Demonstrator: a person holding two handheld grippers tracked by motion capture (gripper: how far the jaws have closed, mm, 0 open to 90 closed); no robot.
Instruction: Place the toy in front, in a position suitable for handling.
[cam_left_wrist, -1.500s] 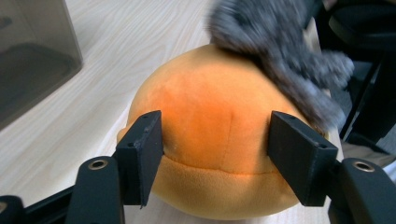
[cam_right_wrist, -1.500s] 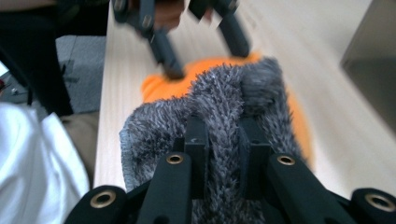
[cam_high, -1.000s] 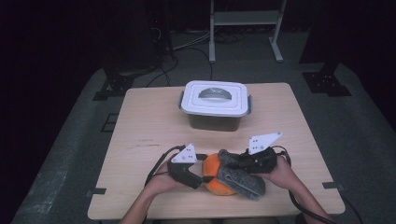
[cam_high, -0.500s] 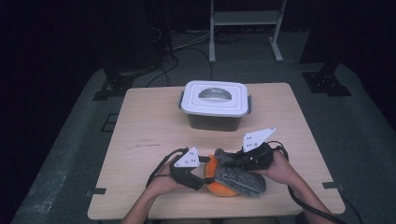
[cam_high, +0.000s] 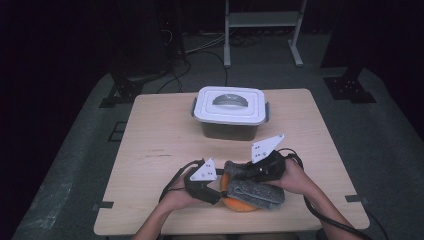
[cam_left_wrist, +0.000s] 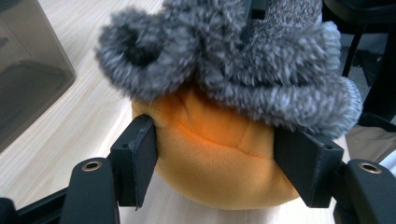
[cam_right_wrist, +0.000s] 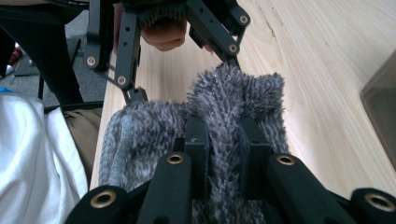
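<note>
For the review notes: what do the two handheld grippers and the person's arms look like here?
Both the left gripper and the right gripper are black, each topped by a grey three-cornered plate and trailing a black cable. The fingers are flat black blocks on brass-riveted linkages. The forearms are bare, with no sleeves.

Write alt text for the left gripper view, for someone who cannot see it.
The left gripper, its two black jaws closing in, clasps a soft orange ball on a light wooden table. A fuzzy grey cloth drapes over the ball's top, and a dark translucent box stands at the left edge.
</note>
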